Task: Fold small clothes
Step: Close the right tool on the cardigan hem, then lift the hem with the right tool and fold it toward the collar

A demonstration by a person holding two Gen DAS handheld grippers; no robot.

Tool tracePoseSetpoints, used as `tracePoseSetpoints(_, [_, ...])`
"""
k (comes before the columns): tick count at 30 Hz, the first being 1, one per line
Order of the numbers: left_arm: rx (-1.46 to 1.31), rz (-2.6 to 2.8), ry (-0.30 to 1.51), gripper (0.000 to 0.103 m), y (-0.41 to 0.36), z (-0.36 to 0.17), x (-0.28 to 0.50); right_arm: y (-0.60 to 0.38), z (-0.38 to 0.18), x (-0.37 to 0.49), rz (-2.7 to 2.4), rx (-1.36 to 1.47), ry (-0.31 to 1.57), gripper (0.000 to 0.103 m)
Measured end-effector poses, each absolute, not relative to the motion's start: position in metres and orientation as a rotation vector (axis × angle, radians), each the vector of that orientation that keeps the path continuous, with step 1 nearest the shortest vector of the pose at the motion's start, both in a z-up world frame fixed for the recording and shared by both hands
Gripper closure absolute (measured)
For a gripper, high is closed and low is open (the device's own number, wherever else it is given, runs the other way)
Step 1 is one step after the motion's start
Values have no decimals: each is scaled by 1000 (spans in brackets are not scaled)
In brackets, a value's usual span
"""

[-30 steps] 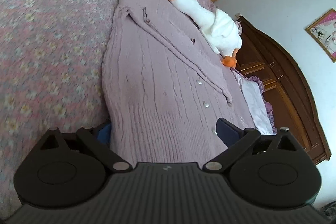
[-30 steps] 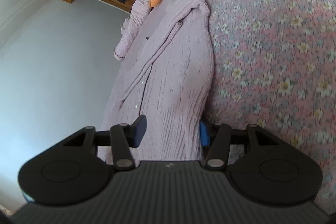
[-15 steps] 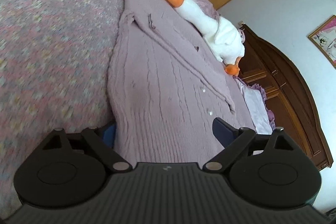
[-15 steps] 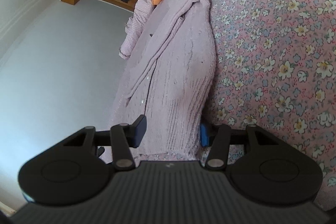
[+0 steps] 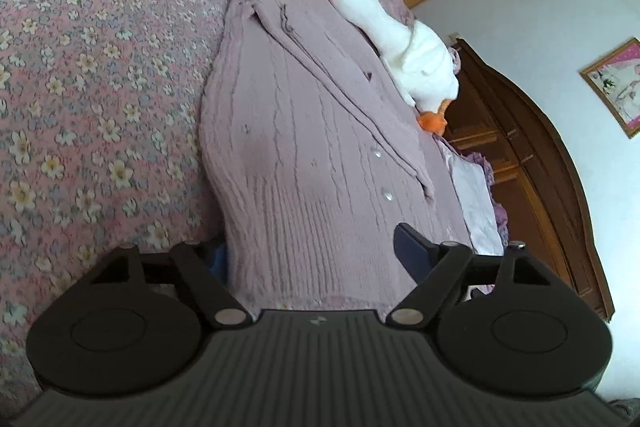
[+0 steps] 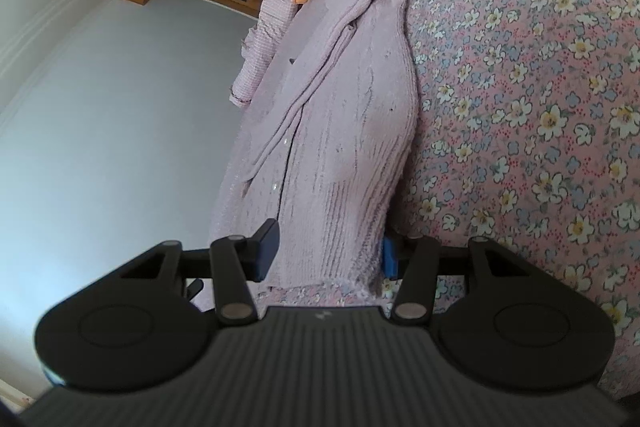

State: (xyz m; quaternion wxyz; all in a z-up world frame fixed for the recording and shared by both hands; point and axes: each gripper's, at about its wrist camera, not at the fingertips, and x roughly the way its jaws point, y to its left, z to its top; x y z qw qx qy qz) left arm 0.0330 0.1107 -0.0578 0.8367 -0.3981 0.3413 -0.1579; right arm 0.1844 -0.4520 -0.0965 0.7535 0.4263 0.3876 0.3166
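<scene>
Black ribbed hand-held gripper (image 5: pixel 316 255) bodies, round side discs, silver pivot screws, dark blue finger pads (image 6: pixel 269 247).

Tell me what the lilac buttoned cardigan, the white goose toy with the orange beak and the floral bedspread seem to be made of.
Lilac buttoned cardigan: soft knit, likely wool or acrylic, matte; ribbing and cable lines show, with small pearly buttons. White goose toy with the orange beak: plush fabric, fuzzy, stuffed shape. Floral bedspread: printed woven cloth, probably cotton, matte and flat.
</scene>
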Motion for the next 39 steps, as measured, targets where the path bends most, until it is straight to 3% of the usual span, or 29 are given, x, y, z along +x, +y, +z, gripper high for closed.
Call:
tracePoseSetpoints(7, [-899,-241,750,65,126,-69,26,-453,-96,183,688,941,848,55])
tracePoseSetpoints(9, [-911,-228,757,76,128,-71,26,-454,-97,184,672,936,858,62])
tracePoseSetpoints(14, [-933,-223,765,89,133,-73,25,-456,-102,184,638,918,884,84])
tracePoseSetpoints(16, [-943,-229,766,90,135,-74,24,-459,-106,184,619,922,896,92])
tracePoseSetpoints(39, [-1009,-351,594,94,132,-25,46,-432,-43,202,760,860,645,91])
